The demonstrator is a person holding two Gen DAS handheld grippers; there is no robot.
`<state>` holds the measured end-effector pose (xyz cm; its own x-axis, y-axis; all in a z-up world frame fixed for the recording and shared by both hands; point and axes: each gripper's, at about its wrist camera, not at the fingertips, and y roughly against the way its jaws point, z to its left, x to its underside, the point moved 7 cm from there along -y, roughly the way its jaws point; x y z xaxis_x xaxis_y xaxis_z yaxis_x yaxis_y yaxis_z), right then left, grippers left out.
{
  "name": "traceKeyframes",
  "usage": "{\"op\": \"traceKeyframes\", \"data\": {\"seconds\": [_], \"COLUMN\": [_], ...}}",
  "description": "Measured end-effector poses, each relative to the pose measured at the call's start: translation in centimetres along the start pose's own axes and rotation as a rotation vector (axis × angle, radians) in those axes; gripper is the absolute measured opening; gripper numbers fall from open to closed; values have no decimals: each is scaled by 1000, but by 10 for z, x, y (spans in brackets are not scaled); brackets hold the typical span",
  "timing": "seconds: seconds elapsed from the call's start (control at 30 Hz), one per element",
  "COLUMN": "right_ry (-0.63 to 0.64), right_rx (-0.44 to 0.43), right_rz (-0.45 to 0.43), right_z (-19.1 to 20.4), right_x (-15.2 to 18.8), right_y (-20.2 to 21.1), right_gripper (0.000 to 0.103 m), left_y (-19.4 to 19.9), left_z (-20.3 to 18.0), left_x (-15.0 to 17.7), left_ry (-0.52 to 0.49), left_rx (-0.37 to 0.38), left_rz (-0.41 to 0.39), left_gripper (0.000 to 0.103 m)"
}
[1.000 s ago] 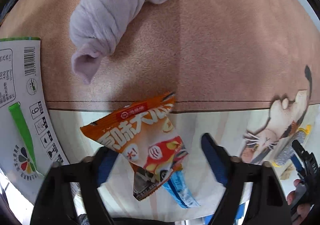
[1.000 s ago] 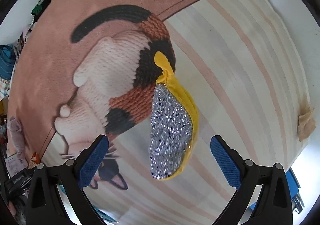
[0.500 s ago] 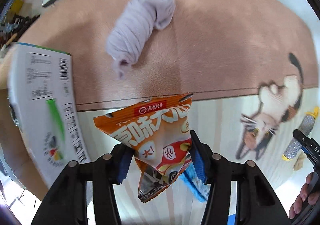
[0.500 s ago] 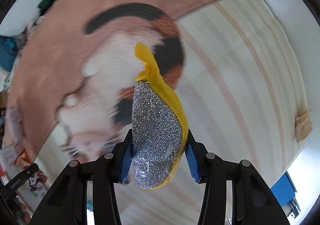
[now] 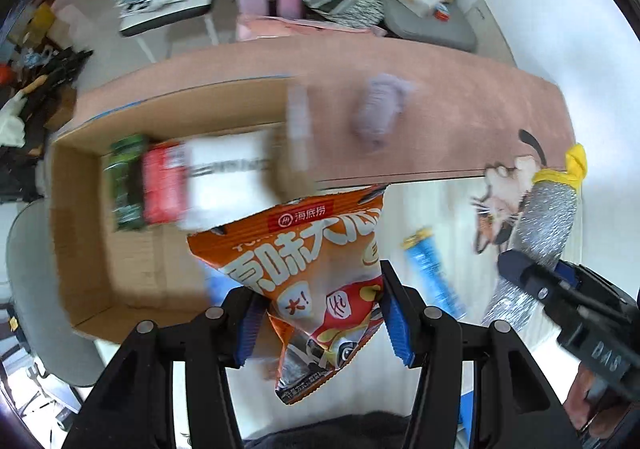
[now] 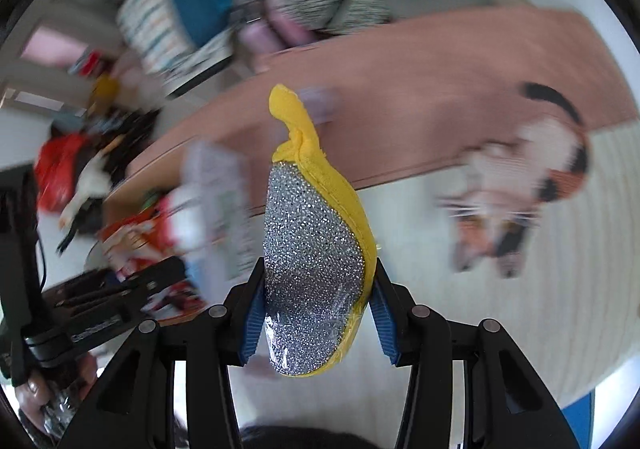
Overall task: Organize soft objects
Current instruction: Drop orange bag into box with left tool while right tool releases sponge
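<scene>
Both pickups look done: the left gripper (image 5: 320,313) has its jaws clamped on the orange snack bag (image 5: 316,269) at lower centre, the right gripper (image 6: 316,321) on the silver-and-yellow scrubber (image 6: 316,249). Next, likely carrying them to the cardboard box (image 5: 80,249) at left. Pink-brown cat-print mat (image 5: 460,101) covers the desk; cluttered chairs behind

Snack bag (image 5: 320,269): orange with white characters, a red label band and red-and-white graphics; scrubbing pad (image 6: 316,261): glittering silver face, yellow backing and yellow tab. Grippers: left gripper (image 5: 322,319) and right gripper (image 6: 316,323) both black with blue ribbed pads. Surroundings: mat (image 5: 460,97) salmon-pink above a cream striped part, printed with a calico cat (image 6: 532,185) in white, orange and black; rolled cloth (image 5: 378,113) pale lilac; cardboard box (image 5: 84,249) brown, with green, red and white packets (image 5: 168,181) inside; small packet (image 5: 434,275) blue.
</scene>
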<state>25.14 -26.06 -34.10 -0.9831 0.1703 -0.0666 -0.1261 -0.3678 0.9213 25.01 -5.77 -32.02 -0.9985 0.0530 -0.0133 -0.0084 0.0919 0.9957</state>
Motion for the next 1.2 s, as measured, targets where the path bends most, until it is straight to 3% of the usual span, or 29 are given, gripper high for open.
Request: {"op": "traceKeyframes", "data": {"seconds": [0.23, 0.33, 0.47, 0.87, 0.97, 1.03, 1.07, 1.2], "right_ry": [166, 201, 229, 263, 254, 245, 243, 253], "right_rx": [-48, -47, -15, 91, 90, 93, 99, 130], "right_rz": [82, 126, 171, 278, 302, 313, 308, 293], "right_z": [167, 217, 257, 259, 256, 253, 251, 248], "right_x": [44, 60, 75, 89, 86, 84, 82, 84], "right_y": [-53, -88, -135, -227, -236, -237, -236, -223], "right_gripper": [49, 49, 49, 50, 54, 64, 73, 77], "left_y": [6, -6, -30, -102, -107, -106, -103, -83], "left_z": [132, 175, 209, 232, 232, 233, 234, 235], "left_x": [26, 30, 30, 29, 33, 35, 36, 37], "left_ry": [85, 106, 111, 109, 141, 162, 153, 126], "left_rx": [-94, -114, -96, 24, 75, 99, 91, 53], "left_rz": [0, 31, 89, 252, 274, 281, 269, 218], "left_gripper": [50, 50, 50, 52, 54, 60, 66, 67]}}
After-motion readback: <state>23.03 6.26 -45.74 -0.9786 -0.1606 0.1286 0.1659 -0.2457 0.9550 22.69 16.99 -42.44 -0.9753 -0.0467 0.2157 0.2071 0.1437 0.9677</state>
